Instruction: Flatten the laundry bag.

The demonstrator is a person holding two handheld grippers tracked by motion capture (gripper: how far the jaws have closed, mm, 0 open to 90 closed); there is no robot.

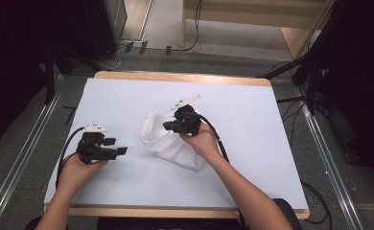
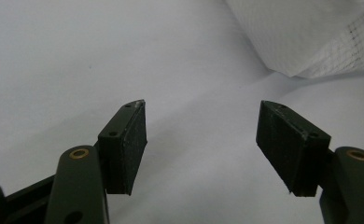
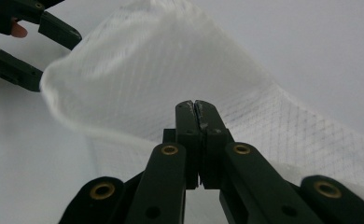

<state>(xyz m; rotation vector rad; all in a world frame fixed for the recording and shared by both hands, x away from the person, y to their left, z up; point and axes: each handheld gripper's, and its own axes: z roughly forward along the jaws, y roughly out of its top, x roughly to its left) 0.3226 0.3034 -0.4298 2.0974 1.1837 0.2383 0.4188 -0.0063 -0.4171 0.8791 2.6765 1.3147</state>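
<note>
My right claw (image 1: 168, 126) sits near the middle of the table (image 1: 252, 143), over the white mesh cloth (image 1: 173, 149), which lies crumpled just right of centre. In the right gripper view its jaws are pressed together with no gap, and the cloth (image 3: 171, 84) rises in a fold just beyond their tips; I cannot tell whether any of the mesh is pinched between them. My left claw (image 1: 122, 151) rests low on the near left of the table, pointing right toward the cloth and apart from it. Its jaws stand wide open with nothing between them, only bare white table below, and in the left gripper view the cloth's edge (image 2: 311, 42) lies ahead at the far right. From the right claw's camera, the left claw (image 3: 54, 51) shows at the far left, spread open beside the cloth's raised fold.
</note>
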